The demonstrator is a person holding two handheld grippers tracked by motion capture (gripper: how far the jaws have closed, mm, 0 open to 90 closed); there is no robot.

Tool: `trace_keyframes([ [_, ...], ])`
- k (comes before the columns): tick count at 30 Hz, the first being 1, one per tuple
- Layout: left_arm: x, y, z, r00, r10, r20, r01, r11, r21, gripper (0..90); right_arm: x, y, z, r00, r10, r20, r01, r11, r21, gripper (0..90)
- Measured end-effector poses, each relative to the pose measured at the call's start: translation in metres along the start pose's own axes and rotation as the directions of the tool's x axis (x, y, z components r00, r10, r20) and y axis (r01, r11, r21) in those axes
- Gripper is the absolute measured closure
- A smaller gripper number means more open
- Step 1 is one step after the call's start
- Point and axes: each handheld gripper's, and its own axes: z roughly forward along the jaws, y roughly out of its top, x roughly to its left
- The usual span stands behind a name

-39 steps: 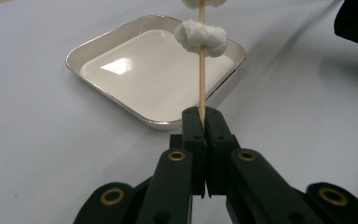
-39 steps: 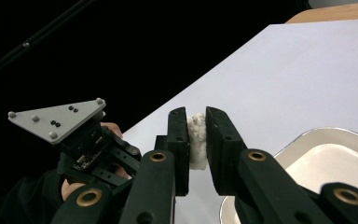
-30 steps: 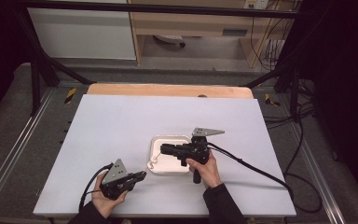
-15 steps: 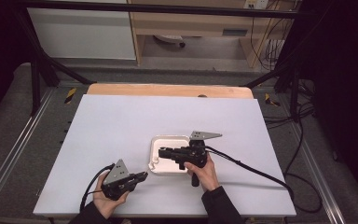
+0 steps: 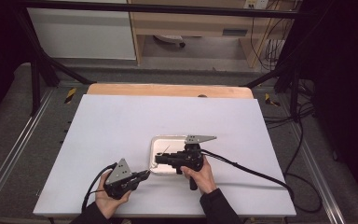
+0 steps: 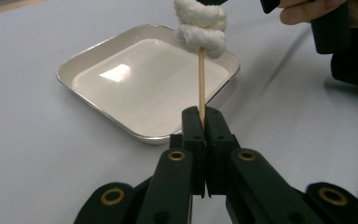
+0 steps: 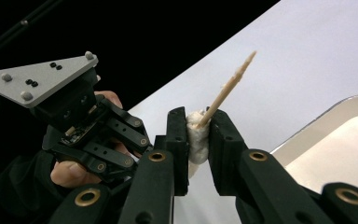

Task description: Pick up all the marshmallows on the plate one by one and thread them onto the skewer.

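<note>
Near front edge of white table (image 5: 121, 126), we see left hand-held gripper (image 6: 204, 122) clenched on lower end of wooden skewer (image 6: 201, 79). Right hand-held gripper (image 7: 198, 135) grasps white marshmallow piece (image 7: 196, 137) threaded on skewer, just above near rim of shallow metal tray (image 6: 98, 56) at table centre.
</note>
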Motion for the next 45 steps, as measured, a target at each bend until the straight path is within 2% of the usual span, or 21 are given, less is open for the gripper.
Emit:
trace_keyframes([
  [4,0.001,0.001,-0.003,1.0,0.0,-0.003,0.0,0.9999,-0.017,88.7,0.002,0.004,-0.004,0.9997,-0.021,0.016,0.021,1.0,-0.011,77.8],
  [6,0.001,0.0,-0.003,0.9999,0.0,-0.012,0.0,1.0,-0.009,88.7,0.003,0.006,-0.006,0.9992,-0.027,0.03,0.028,0.999,-0.017,75.3],
  [11,0.006,-0.002,-0.002,0.9998,-0.016,-0.01,0.016,0.9997,-0.021,88.7,0.006,0.012,-0.013,0.9967,-0.048,0.065,0.05,0.998,-0.026,59.4],
  [15,0.008,-0.003,-0.004,0.9994,-0.03,-0.018,0.03,0.9994,-0.016,88.6,0.007,0.015,-0.019,0.9878,-0.079,0.135,0.081,0.997,-0.011,46.1],
  [17,0.008,-0.003,-0.005,0.9987,-0.044,-0.026,0.044,0.999,-0.003,88.6,0.007,0.015,-0.021,0.9798,-0.106,0.169,0.106,0.994,0.01,38.5],
  [21,0.01,-0.003,-0.004,0.998,-0.058,-0.025,0.058,0.9983,0.002,88.6,0.004,0.013,-0.026,0.9524,-0.173,0.251,0.161,0.985,0.067,23.3],
  [23,0.01,-0.003,-0.004,0.9981,-0.057,-0.023,0.057,0.9983,0.008,88.6,0.001,0.011,-0.029,0.9371,-0.191,0.292,0.172,0.981,0.09,16.5],
  [26,0.011,-0.003,-0.004,0.9977,-0.064,-0.021,0.064,0.9979,0.01,88.5,-0.007,0.008,-0.037,0.9249,-0.187,0.331,0.156,0.981,0.119,9.9],
  [30,0.011,-0.002,-0.005,0.9974,-0.068,-0.023,0.068,0.9976,0.011,88.5,-0.014,0.003,-0.049,0.9162,-0.191,0.352,0.148,0.978,0.147,6.2],
  [33,0.011,-0.001,-0.006,0.9972,-0.071,-0.02,0.072,0.9974,0.01,88.5,-0.021,-0.002,-0.059,0.9037,-0.194,0.382,0.134,0.975,0.177,3.2],
  [35,0.012,0.0,-0.007,0.997,-0.075,-0.019,0.075,0.997,0.015,88.5,-0.025,-0.006,-0.066,0.8988,-0.188,0.396,0.12,0.974,0.191,2.1],
  [39,0.013,0.002,-0.008,0.9962,-0.083,-0.023,0.084,0.9963,0.02,88.4,-0.033,-0.015,-0.081,0.8815,-0.19,0.432,0.111,0.973,0.202,0.7],
  [42,0.015,0.004,-0.009,0.9962,-0.084,-0.023,0.085,0.9959,0.031,88.4,-0.036,-0.02,-0.093,0.8722,-0.179,0.455,0.096,0.975,0.2,0.6],
  [45,0.016,0.007,-0.01,0.9964,-0.082,-0.022,0.083,0.9958,0.039,88.4,-0.039,-0.025,-0.103,0.8692,-0.183,0.46,0.099,0.975,0.2,0.6],
])
